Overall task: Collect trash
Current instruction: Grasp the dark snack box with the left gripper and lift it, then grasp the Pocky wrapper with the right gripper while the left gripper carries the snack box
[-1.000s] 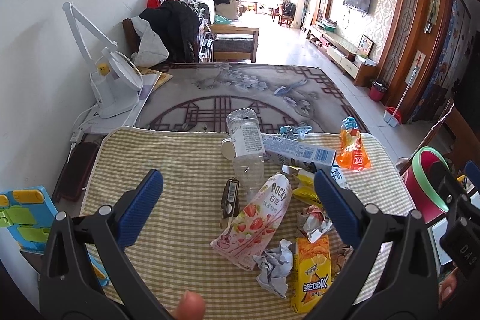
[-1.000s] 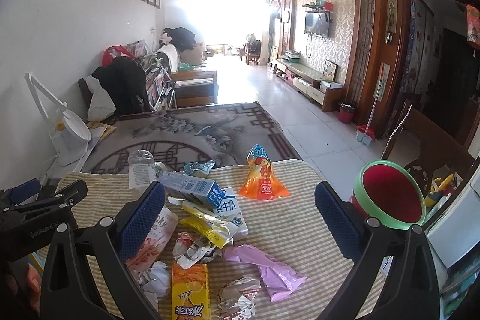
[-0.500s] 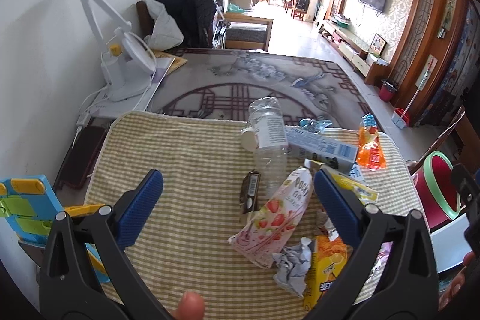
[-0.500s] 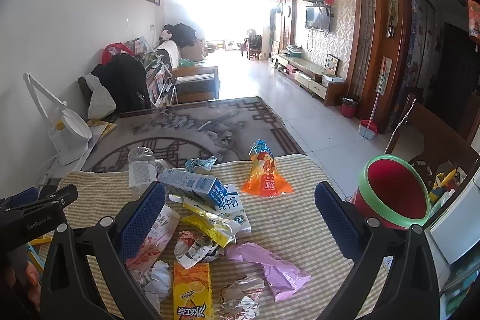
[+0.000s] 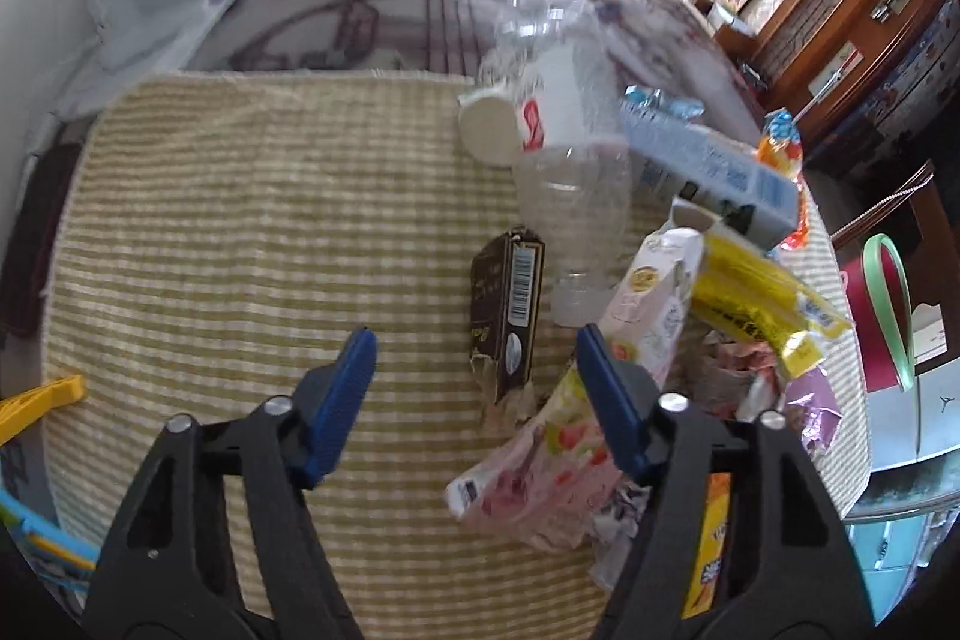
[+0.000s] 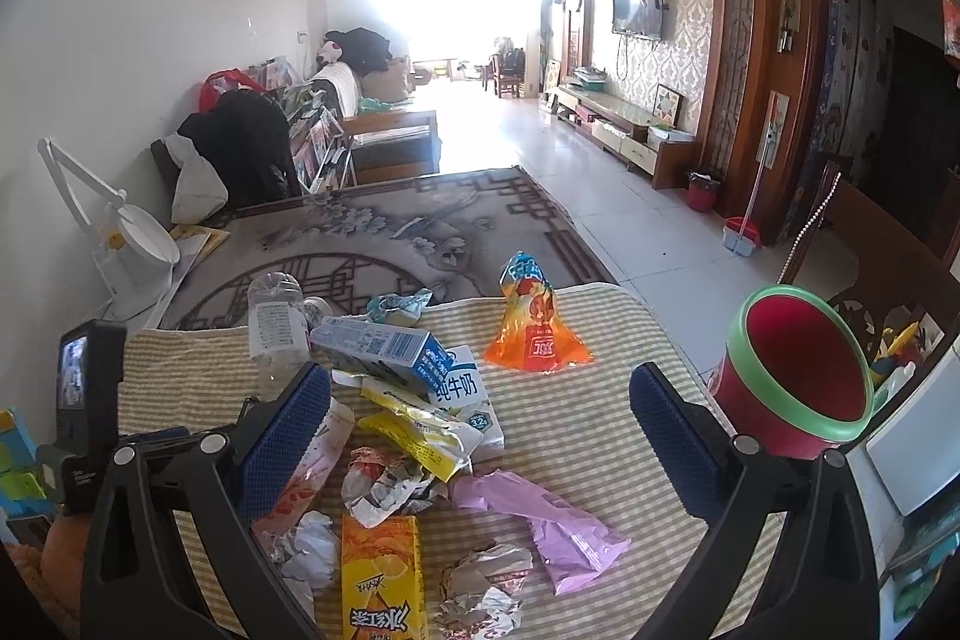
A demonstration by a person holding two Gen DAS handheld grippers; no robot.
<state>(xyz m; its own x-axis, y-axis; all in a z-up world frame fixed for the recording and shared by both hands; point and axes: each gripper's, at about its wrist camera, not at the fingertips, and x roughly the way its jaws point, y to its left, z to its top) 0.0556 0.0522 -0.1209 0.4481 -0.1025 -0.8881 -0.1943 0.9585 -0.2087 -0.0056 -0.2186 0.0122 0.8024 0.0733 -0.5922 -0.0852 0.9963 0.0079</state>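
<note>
Trash covers the right half of my striped green cloth (image 5: 240, 232), and as far as I can judge none of it has been collected yet; the whole pile is left to clear. Biggest thing in play is the red bin with the green rim (image 6: 792, 370), standing off the cloth's right edge, and its inside looks bare from what the right camera shows. Next down in size, a clear plastic bottle (image 5: 570, 184) lies on its side, with a blue-and-white carton (image 5: 714, 166) just beside it. A pink strawberry snack bag (image 5: 558, 448) sprawls under my left gripper's right finger. An orange packet (image 6: 534, 334) stands apart near the far edge, and a lilac wrapper (image 6: 552, 520), a yellow juice box (image 6: 378, 574) and crumpled foil scraps lie closer in.

Smallest target: a flattened dark brown box with a barcode (image 5: 510, 310), lying just ahead of my left gripper (image 5: 477, 346). Its jaws are closing, but nothing sits between the pads yet. My right gripper (image 6: 480, 430) hovers over the pile with its fingers wide apart, empty.
</note>
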